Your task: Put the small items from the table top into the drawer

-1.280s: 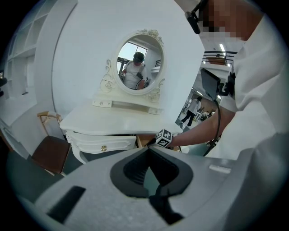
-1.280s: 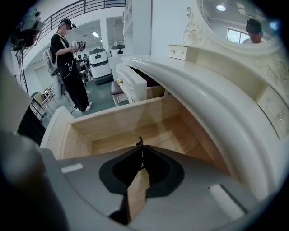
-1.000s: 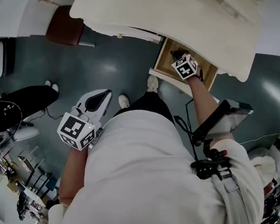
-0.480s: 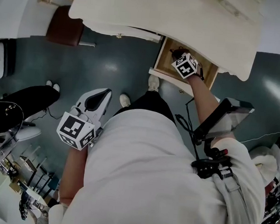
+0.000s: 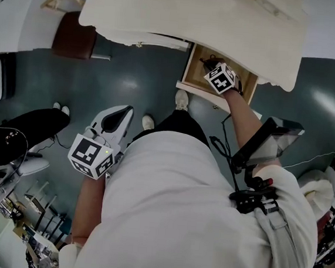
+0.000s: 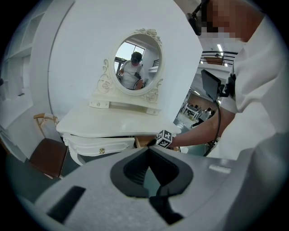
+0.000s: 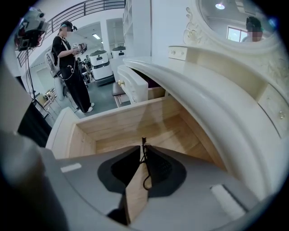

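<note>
Having just opened a little, right gripper (image 7: 143,146) jaws hung over open drawer (image 7: 113,122), thin black cord (image 7: 144,173) (hair tie, maybe) loose between them, not yet on drawer floor. Release looked under way. Left gripper (image 6: 148,151) jaws together, empty, well away.

You're wearing a white shirt (image 5: 194,221) and looking at a cream table (image 5: 196,15), a pale-wood drawer (image 7: 122,131), a teal-grey floor (image 5: 131,80), a brown chair (image 5: 74,33); your cube (image 5: 92,157) is showing black-and-white squares.
</note>
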The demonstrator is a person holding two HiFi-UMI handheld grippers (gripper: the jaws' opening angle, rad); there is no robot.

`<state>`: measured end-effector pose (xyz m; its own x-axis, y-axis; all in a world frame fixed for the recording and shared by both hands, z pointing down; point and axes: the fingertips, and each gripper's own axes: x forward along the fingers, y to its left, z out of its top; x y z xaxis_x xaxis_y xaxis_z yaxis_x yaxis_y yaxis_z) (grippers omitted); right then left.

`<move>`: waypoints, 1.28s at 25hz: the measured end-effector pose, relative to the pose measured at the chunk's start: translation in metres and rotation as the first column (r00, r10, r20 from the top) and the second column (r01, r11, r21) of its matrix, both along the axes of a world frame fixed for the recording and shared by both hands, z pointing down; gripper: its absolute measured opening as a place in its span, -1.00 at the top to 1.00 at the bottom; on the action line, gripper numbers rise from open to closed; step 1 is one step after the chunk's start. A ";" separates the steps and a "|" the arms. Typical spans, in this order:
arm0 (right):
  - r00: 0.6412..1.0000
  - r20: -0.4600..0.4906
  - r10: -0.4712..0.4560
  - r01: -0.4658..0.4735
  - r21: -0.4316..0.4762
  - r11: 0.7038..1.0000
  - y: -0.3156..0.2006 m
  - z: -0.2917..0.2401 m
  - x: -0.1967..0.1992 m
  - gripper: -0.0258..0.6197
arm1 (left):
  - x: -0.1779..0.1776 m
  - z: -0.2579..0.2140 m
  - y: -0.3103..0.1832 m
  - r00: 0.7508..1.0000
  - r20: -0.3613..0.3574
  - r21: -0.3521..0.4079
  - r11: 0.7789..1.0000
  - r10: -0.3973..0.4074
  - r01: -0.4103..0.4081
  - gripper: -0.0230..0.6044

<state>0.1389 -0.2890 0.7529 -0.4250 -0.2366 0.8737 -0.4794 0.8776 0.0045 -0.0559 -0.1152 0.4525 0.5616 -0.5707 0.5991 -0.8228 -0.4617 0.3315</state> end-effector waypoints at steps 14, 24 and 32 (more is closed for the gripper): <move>0.982 0.031 0.186 -0.188 0.096 0.977 0.047 -0.073 0.010 0.92 | -0.025 -0.012 0.045 0.989 -0.064 0.082 0.989 0.131 -0.126 0.93; 0.935 0.122 0.334 -0.347 0.119 0.930 0.129 -0.137 -0.004 0.92 | -0.056 -0.029 0.086 0.973 -0.087 0.169 0.966 0.212 -0.195 0.93; 0.925 0.172 0.340 -0.361 0.113 0.926 0.219 -0.168 -0.051 0.92 | -0.094 -0.030 0.144 0.966 -0.102 0.191 0.958 0.237 -0.215 0.93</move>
<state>0.0881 -0.0696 0.5850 -0.4128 -0.5090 0.7553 -0.7607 0.6488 0.0215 -0.1495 0.0285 0.4227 0.7507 -0.5108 0.4190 -0.6484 -0.6911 0.3192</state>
